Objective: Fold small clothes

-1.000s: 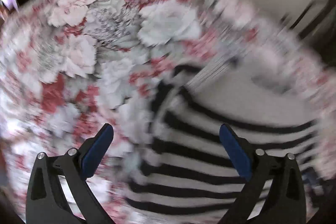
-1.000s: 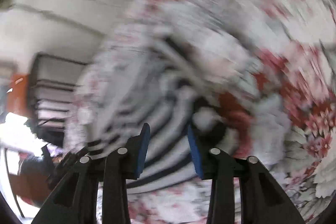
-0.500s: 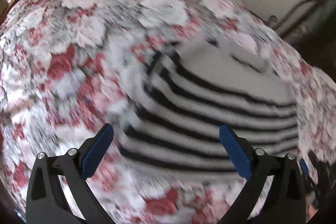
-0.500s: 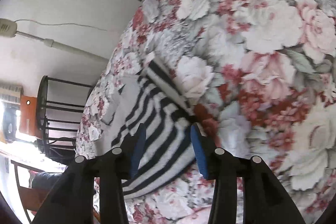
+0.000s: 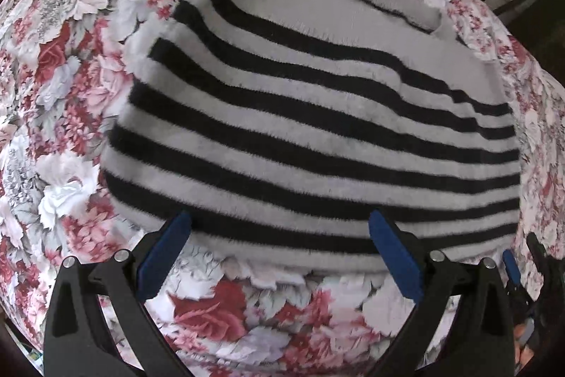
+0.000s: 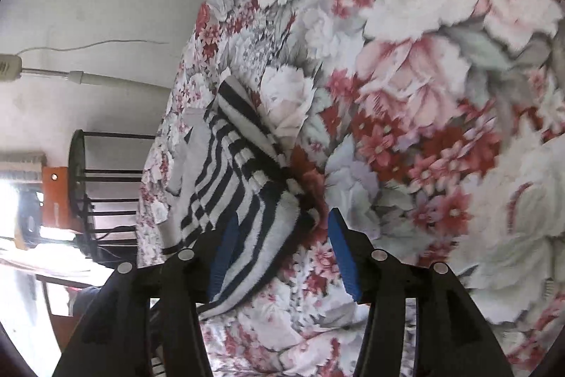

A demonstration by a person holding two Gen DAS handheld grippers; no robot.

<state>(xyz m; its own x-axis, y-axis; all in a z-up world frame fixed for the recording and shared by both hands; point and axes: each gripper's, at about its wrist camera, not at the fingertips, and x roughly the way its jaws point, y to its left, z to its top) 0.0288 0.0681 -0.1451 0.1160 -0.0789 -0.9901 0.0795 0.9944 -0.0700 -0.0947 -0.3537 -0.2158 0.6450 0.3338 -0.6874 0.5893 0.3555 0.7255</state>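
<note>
flower-printed cloth (image 5: 70, 94) in pink, red and grey covers the surface. on it lies a black-and-white striped sweater (image 5: 317, 129), spread flat and filling the centre toward 12 o'clock. left hand-held gripper (image 5: 279, 257) hangs spread wide over its 6 o'clock hem, pinching nothing. right hand-held gripper (image 6: 279, 253) is opening, sweater edge between its jaws. dark railing (image 6: 88, 182) stands at 9 o'clock. no writing is legible.
</note>
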